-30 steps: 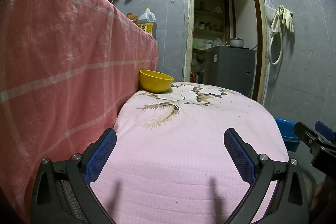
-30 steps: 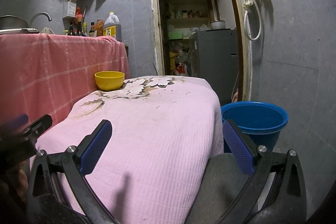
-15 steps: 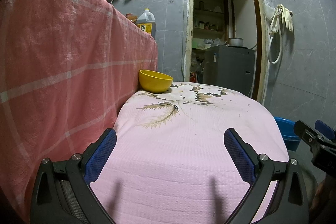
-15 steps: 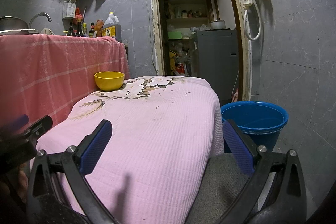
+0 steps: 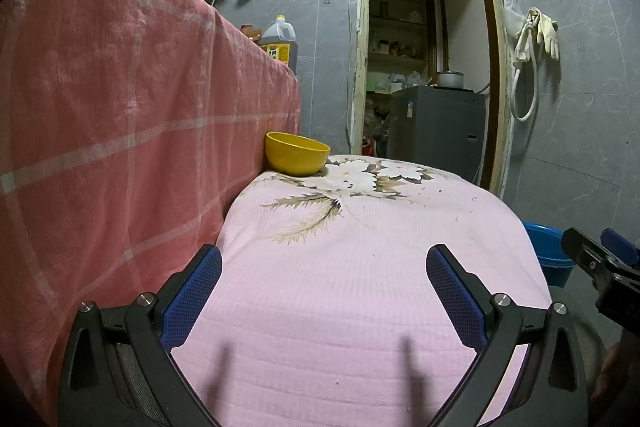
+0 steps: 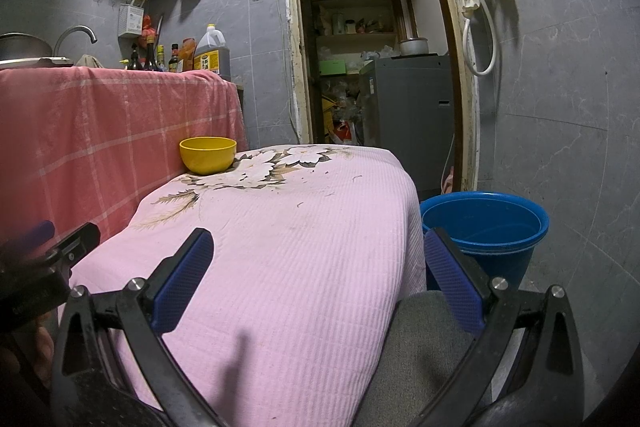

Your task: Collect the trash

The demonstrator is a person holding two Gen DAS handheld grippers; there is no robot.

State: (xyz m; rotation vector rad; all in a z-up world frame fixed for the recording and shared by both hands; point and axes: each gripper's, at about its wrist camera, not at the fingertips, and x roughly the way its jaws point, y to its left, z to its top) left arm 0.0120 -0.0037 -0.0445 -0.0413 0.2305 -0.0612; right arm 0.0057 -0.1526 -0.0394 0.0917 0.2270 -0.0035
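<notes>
A table under a pink flowered cloth (image 5: 360, 267) (image 6: 288, 247) fills both views. Small dark scraps of trash (image 6: 299, 204) (image 5: 456, 218) are scattered over its far half. A yellow bowl (image 5: 297, 153) (image 6: 208, 154) stands at the far left corner. My left gripper (image 5: 324, 263) hovers open over the near part of the cloth, nothing between its blue pads. My right gripper (image 6: 319, 251) is open too, at the table's near right edge. A blue bucket (image 6: 486, 231) (image 5: 546, 251) stands on the floor to the right of the table.
A counter draped in a red checked cloth (image 5: 120, 147) (image 6: 100, 131) rises along the table's left side, with bottles and an oil jug (image 6: 211, 53) on top. An open doorway (image 6: 372, 47) with a grey appliance lies beyond. Gloves and a hose (image 6: 482, 3) hang on the right wall.
</notes>
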